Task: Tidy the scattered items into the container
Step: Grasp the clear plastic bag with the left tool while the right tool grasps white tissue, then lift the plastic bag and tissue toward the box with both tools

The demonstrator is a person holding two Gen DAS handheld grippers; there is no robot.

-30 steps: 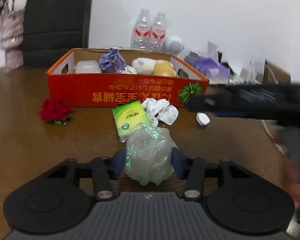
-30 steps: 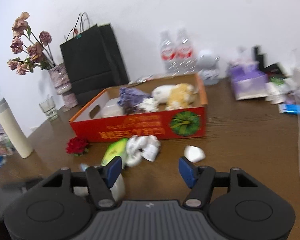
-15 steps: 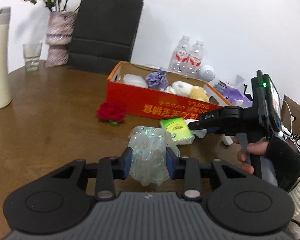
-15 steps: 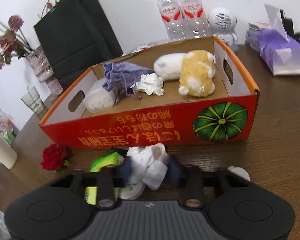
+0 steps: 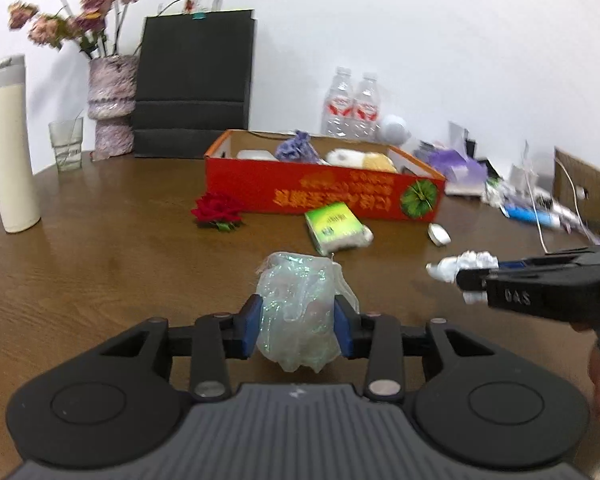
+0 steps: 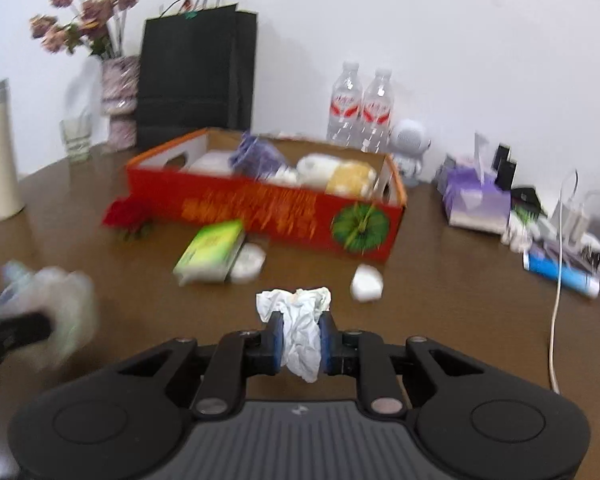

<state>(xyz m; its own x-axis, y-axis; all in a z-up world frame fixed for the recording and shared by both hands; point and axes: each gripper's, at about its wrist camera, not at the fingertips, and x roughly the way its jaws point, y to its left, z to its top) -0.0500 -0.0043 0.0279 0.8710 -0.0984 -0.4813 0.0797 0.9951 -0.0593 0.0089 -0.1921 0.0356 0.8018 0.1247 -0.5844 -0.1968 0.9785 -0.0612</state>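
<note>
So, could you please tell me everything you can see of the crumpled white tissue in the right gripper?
The crumpled white tissue is a soft, wrinkled paper wad, pinched at its middle between the blue pads of the right gripper, whose jaws are closing on it. Its top fans out above the pads and a tail hangs below. It is held above the table, short of the orange box.

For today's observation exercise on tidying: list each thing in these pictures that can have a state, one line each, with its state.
Left gripper: shut on the plastic bag.
Right gripper: fingers closing on the crumpled tissue, already pinched.
Red box: open-topped, partly filled.
Green packet: lying on the table, outside the box.
Red rose: on the table, outside the box.
White cap: on the table, outside the box.
</note>
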